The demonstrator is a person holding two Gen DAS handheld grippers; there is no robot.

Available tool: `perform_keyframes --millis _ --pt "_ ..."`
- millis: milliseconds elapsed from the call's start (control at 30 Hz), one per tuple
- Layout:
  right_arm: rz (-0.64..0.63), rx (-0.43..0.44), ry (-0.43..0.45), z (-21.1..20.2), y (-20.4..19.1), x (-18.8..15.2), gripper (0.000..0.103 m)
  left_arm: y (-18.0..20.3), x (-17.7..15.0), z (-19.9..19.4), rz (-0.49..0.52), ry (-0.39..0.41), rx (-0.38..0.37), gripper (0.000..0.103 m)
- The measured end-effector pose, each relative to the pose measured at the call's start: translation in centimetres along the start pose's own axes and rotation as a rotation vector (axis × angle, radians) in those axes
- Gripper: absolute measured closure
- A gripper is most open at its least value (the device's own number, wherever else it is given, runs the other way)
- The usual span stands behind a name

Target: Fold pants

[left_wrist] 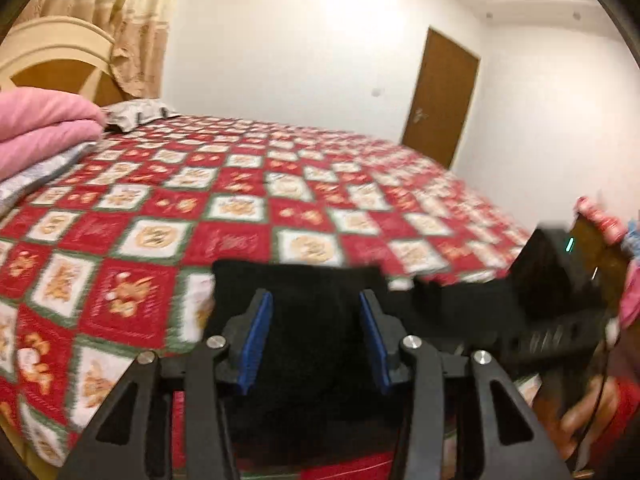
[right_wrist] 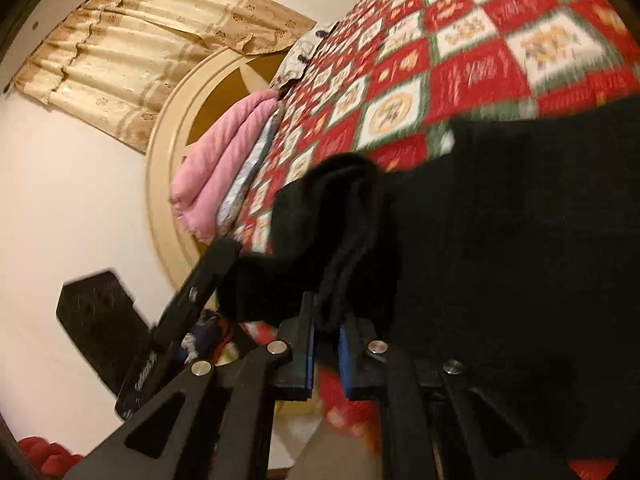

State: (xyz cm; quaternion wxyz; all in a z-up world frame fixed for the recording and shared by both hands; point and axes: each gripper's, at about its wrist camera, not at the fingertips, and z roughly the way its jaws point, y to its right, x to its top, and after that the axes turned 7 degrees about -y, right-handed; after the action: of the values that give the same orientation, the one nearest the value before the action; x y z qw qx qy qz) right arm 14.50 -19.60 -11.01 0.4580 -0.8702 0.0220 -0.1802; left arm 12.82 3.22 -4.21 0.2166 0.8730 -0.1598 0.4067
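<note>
Pants (left_wrist: 304,292), black, lie at the near edge of the bed (left_wrist: 240,208), at six o'clock in your left wrist view, spread across the red checked bedspread and hanging partly off the edge. Your left gripper (left_wrist: 316,340) stands part open over the cloth, its blue pads (left_wrist: 256,340) apart and not pressing anything. Your right gripper (right_wrist: 326,344) is pinched nearly closed on a bunched fold of the pants (right_wrist: 348,240) at about six o'clock in its own view; the rest of the cloth drapes away toward three o'clock. I judge the fold to be at an early stage: one edge is gathered and lifted, but no neat, flat fold shows yet, so laying it over and squaring it remain. White lettering sits on the other gripper's side arm (right_wrist: 144,376), too blurred to read; no other writing is visible.
</note>
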Motion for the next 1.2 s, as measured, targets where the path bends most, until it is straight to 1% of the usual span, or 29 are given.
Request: perform_keyframes --millis 33,67,133,167,200,233,267,300,333,367,433,467,500,567,600,667,700,733,800,867,900,933,967,1033,1100,1133,1200 --pt "0.005 0.020 -0.012 0.2 -0.2 -0.8 0.093 0.3 -0.2 0.2 0.015 -0.005 -0.013 0.056" --pt "0.004 0.012 -0.027 0.5 -0.3 -1.4 0.093 0.9 -0.4 0.7 0.047 -0.021 -0.033 0.056" --pt "-0.015 -0.038 -0.068 1.5 -0.3 -2.3 0.091 1.8 -1.4 2.0 0.093 -0.070 -0.063 0.056" --pt "-0.022 -0.071 -0.092 2.0 -0.1 -2.7 0.091 2.0 -2.1 2.9 0.102 -0.103 -0.073 0.058" --pt "-0.016 -0.101 -0.125 2.3 0.2 -3.1 0.090 2.1 -2.6 3.3 0.095 -0.122 -0.070 0.056" --pt "-0.005 -0.107 -0.165 2.3 0.4 -3.5 0.083 2.1 -3.0 3.4 0.088 -0.140 -0.076 0.056" --pt "-0.004 -0.120 -0.184 2.0 0.4 -3.7 0.077 1.9 -3.4 3.2 0.080 -0.153 -0.082 0.056" --pt "-0.017 -0.139 -0.190 1.5 0.2 -3.9 0.065 1.6 -3.6 2.6 0.073 -0.146 -0.082 0.056" --pt "-0.050 -0.154 -0.172 0.4 -0.3 -4.2 0.056 1.3 -3.8 2.0 0.073 -0.134 -0.077 0.052" --pt "-0.068 -0.151 -0.154 -0.5 -0.6 -4.3 0.055 0.8 -3.8 1.1 0.076 -0.111 -0.055 0.042" --pt "-0.085 -0.097 -0.098 -2.7 -1.2 -3.8 0.055 -0.1 -3.6 -0.6 0.080 -0.061 -0.004 0.029" --pt "-0.084 -0.060 -0.065 -3.5 -1.4 -3.4 0.055 -0.7 -3.5 -1.5 0.073 -0.032 0.018 0.028" --pt "-0.080 0.005 -0.026 -4.2 -1.7 -2.5 0.055 -1.3 -3.3 -2.1 0.060 -0.016 0.026 0.028" --pt "-0.065 0.071 0.002 -4.3 -1.9 -1.2 0.055 -2.4 -2.8 -3.1 0.021 0.011 0.047 0.028" --pt "-0.057 0.091 0.003 -3.6 -1.8 -0.2 0.055 -2.7 -2.7 -3.4 0.011 0.019 0.062 0.028" --pt "-0.039 0.054 -0.019 -1.7 -1.4 0.5 0.055 -3.3 -2.5 -3.7 0.002 0.030 0.092 0.028" --pt "-0.013 0.028 -0.049 -0.3 -0.7 0.8 0.055 -3.4 -2.4 -3.9 0.001 0.032 0.107 0.028" --pt "0.012 0.022 -0.075 0.5 0.0 0.8 0.055 -3.5 -2.4 -3.9 0.000 0.033 0.116 0.028" --pt "0.044 0.018 -0.102 1.8 1.0 0.7 0.055 -3.9 -2.5 -4.2 -0.003 0.035 0.125 0.028" --pt "0.028 0.035 -0.088 2.2 0.8 0.7 0.056 -4.3 -2.7 -4.2 -0.011 0.032 0.133 0.028" --pt "0.009 0.042 -0.077 2.1 0.5 0.9 0.069 -4.6 -2.8 -4.1 -0.017 0.028 0.136 0.028" --pt "-0.010 0.043 -0.067 1.9 0.2 1.0 0.086 -4.8 -2.9 -4.0 -0.022 0.024 0.141 0.028" --pt "-0.028 0.032 -0.059 1.9 0.0 1.2 0.088 -5.0 -2.9 -3.9 -0.027 0.021 0.145 0.028" --pt "-0.050 0.014 -0.044 2.1 -0.5 2.2 0.089 -5.4 -2.8 -3.8 -0.044 0.021 0.146 0.028" --pt "-0.039 -0.007 -0.058 2.6 -0.4 2.9 0.089 -5.5 -2.7 -3.9 -0.055 0.026 0.140 0.028" --pt "-0.022 -0.014 -0.074 2.4 0.0 2.6 0.088 -5.5 -2.7 -3.9 -0.056 0.026 0.141 0.028" --pt "-0.003 -0.010 -0.070 1.7 0.3 1.8 0.088 -5.5 -2.6 -4.2 -0.042 0.031 0.157 0.028"
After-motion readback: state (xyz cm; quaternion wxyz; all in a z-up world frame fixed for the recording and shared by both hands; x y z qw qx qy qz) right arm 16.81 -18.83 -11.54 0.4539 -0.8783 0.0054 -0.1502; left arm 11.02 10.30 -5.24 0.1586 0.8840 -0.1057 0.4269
